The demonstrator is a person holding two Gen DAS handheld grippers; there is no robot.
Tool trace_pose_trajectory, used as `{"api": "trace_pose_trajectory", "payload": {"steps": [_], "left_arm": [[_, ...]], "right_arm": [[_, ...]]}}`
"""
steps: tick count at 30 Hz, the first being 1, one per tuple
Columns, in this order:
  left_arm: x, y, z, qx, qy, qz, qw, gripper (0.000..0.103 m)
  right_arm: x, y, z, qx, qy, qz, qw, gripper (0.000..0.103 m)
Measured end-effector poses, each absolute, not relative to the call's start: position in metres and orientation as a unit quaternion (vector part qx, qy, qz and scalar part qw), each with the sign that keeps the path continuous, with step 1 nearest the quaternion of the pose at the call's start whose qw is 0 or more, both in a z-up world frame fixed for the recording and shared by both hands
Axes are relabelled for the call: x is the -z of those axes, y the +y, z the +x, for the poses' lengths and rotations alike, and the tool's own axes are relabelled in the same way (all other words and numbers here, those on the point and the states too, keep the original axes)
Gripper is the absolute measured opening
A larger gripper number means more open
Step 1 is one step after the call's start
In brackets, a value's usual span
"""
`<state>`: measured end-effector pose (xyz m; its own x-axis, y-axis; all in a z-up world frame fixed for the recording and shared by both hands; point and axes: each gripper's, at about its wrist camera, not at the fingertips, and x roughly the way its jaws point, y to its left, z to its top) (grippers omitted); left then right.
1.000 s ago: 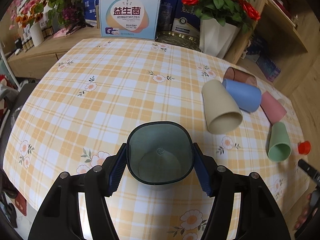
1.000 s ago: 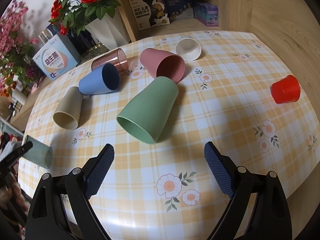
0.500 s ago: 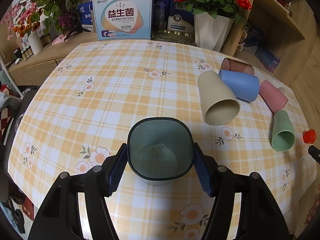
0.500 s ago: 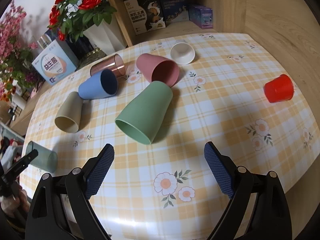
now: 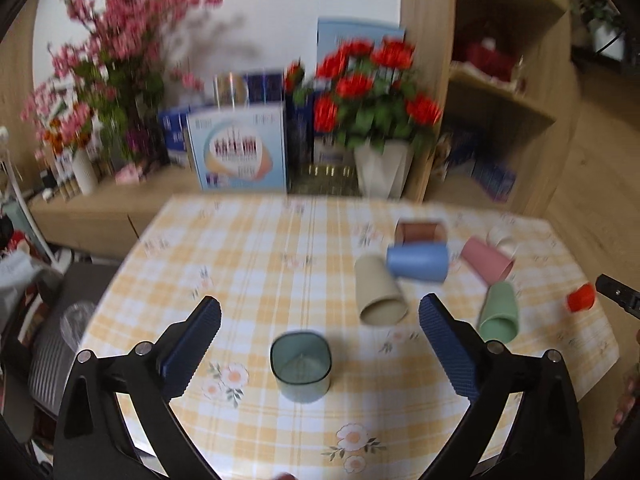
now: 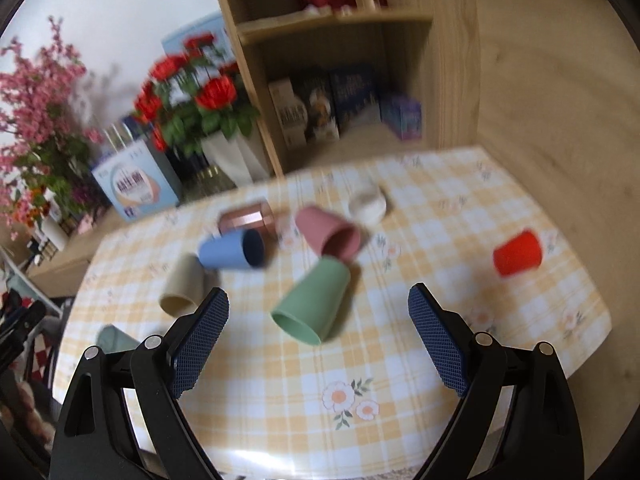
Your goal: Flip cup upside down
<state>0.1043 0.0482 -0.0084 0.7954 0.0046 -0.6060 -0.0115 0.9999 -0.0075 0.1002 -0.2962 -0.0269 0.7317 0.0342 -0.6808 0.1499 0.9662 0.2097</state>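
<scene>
A teal square-rimmed cup stands upright, mouth up, on the checked tablecloth near the front edge; it also shows in the right wrist view at the far left. My left gripper is open, raised and pulled back from it, touching nothing. My right gripper is open and empty, hovering over the near side of a green cup that lies on its side.
Beige, blue, brown, pink and green cups lie on their sides at the right. A white cup and a red cup sit further right. Flower vases, boxes and a wooden shelf stand behind the table.
My left gripper has let go of the teal cup, opened wide and pulled up and back. The right gripper has also risen and tilted up; both views are blurred by motion.
</scene>
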Motion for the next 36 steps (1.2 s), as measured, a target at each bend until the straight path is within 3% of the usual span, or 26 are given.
{"api": "trace_pose_trajectory", "payload": {"steps": [12, 36], "left_arm": [[-0.046, 0.042, 0.054, -0.016, 0.248, -0.017, 0.968, 0.097], [-0.046, 0.036, 0.046, -0.016, 0.25, -0.003, 0.968, 0.097]], "right_arm": [[-0.045, -0.277, 0.063, 0.013, 0.272, 0.082, 0.959, 0.088], [-0.038, -0.258, 0.063, -0.005, 0.285, 0.057, 0.957, 0.088]]}}
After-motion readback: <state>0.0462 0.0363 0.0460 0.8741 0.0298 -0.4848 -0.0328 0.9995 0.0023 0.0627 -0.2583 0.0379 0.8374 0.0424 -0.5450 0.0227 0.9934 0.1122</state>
